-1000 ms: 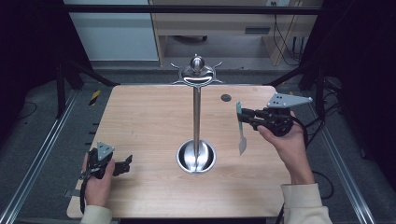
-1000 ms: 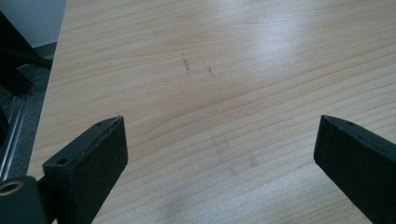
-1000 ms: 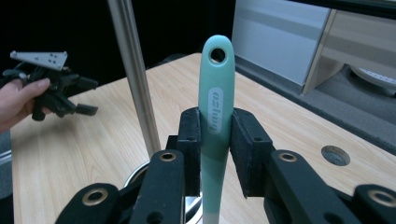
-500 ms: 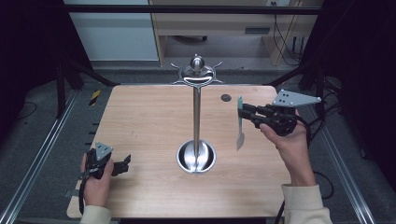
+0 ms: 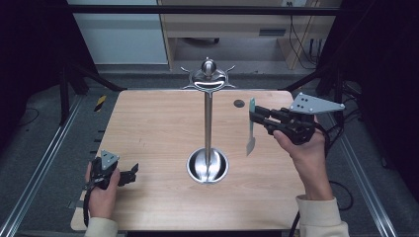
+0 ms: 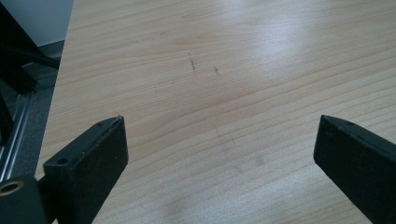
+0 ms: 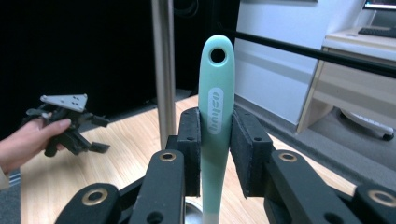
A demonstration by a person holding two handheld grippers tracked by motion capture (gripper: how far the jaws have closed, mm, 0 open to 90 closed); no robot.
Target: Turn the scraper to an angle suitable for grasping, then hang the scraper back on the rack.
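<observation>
My right gripper (image 5: pixel 258 117), clamped on the mint-handled utensil (image 5: pixel 251 129), has lifted it higher beside the stand (image 5: pixel 208 106) near the tabletop's right edge, nearing hook height; left gripper (image 5: pixel 129 174) idles open at the front-left corner.

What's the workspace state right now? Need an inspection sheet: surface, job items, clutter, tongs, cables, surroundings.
Surface: wooden table, faint scuff marks, dark round hole near the far edge.
Job items: mint-handled utensil hanging blade down above the table; metal stand upright, round base, hooks on top.
Clutter: nothing seen.
Tongs: right tongs shut on the utensil's handle, hanging hole uppermost; left tongs open, low over bare wood at the near left corner.
Cables: black cable trails off the table's right side.
Surroundings: dark frame bars, grey floor, a light wooden desk behind.
</observation>
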